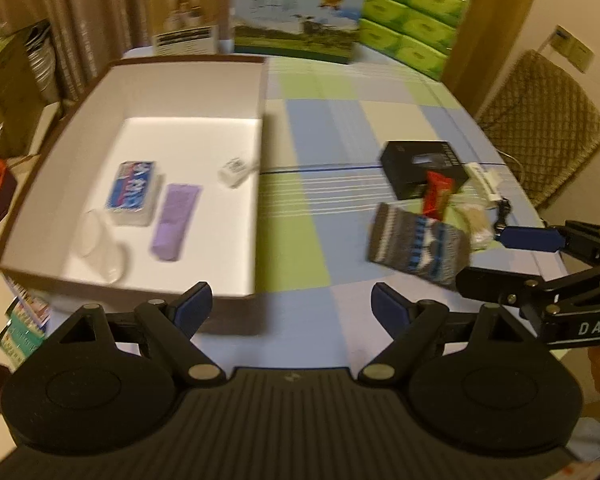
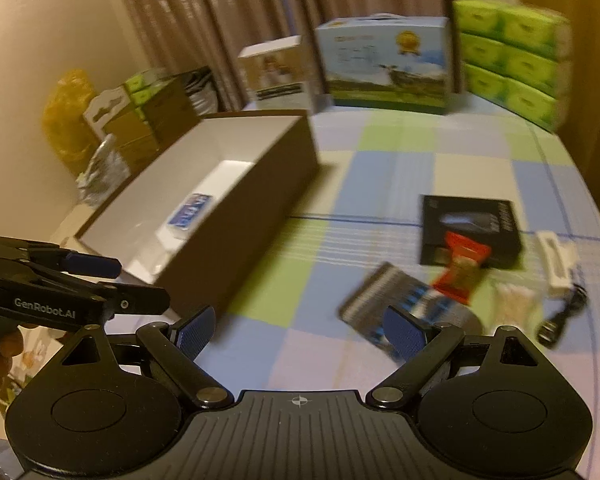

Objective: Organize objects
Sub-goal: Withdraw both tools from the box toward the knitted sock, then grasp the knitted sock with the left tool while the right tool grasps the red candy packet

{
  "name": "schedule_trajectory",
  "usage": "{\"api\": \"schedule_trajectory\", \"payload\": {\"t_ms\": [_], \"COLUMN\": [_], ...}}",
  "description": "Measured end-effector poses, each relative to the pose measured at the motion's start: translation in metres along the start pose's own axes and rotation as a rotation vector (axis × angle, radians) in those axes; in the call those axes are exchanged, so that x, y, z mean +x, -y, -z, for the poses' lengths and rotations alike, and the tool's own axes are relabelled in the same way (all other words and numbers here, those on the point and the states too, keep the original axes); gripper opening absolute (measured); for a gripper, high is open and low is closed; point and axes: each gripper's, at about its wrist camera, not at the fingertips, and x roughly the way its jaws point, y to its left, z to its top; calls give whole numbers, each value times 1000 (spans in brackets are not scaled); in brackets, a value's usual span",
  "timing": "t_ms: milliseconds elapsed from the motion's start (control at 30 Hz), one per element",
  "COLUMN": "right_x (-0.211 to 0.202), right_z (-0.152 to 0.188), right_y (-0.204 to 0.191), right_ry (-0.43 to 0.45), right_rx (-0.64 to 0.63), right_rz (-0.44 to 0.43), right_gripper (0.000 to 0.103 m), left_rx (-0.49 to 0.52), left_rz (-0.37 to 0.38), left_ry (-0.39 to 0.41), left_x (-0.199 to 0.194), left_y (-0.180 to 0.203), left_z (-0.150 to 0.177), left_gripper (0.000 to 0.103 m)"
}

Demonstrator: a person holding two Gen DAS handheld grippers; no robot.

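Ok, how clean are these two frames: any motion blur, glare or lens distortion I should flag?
Left wrist view: motion blur smears the patterned pouch and purple item; the box floor glares white; fisheye bends the edges. Right wrist view: heavier blur on the red snack packet; warm dim light; both views keep the grippers sharp.

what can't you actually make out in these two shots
- Print on the black box: blurred in both wrist views.
- Pale packet by the patterned sock: contents too smeared to name.
- Clear item in the open box: left wrist view, transparent, shape unsure; right wrist view, box wall hides it.
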Motion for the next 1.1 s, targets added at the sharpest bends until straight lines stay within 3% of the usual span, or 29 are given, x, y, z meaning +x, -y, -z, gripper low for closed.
{"api": "schedule_trajectory", "payload": {"t_ms": [500,1100], "right_x": [-24,-3], "right_z": [19,27], "right_y": [92,194], "right_ry": [1,-59], "right_rx": [175,329], "right_rz": [147,261], "right_gripper": [89,88], "left_rx": [127,74], "left_rz": [81,51], "left_ry": [-56,-144], "left_x": [61,170], "left_y": [90,145], "left_z": [-21,-29], "left_gripper": [89,89]}}
